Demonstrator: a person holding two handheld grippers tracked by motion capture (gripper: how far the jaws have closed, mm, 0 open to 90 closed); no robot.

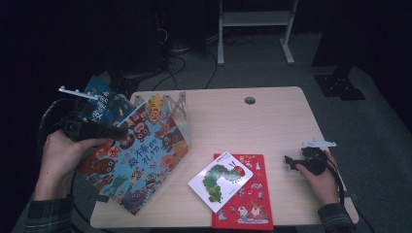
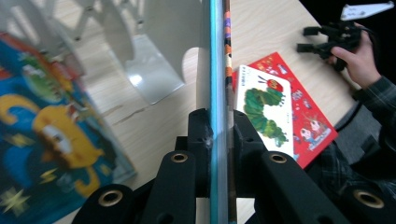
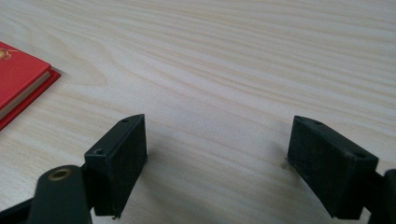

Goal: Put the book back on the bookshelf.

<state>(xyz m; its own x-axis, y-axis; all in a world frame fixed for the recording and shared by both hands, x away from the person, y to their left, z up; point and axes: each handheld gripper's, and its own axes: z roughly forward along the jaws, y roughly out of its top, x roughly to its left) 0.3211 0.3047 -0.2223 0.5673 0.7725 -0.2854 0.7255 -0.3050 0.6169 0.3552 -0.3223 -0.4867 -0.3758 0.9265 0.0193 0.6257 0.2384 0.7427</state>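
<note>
My left gripper (image 1: 120, 132) is shut on the edge of a large picture book (image 1: 143, 160) with a blue cover full of animal faces, and it holds the book tilted above the table's left side. In the left gripper view this book (image 2: 217, 70) stands edge-on between the pressed pads of the gripper (image 2: 218, 133). A white caterpillar book (image 1: 221, 180) lies on a red book (image 1: 250, 199) near the front edge. At the right my right gripper (image 1: 288, 162) rests low over the table, and in its own view the right gripper (image 3: 215, 163) is open over bare wood.
A white metal bookstand (image 1: 176, 104) stands at the back left of the wooden table (image 1: 252, 126). Another blue picture book (image 1: 101, 97) leans behind my left hand and is blurred in the left gripper view (image 2: 46, 140). The red book's corner (image 3: 18, 81) lies left of the right jaws.
</note>
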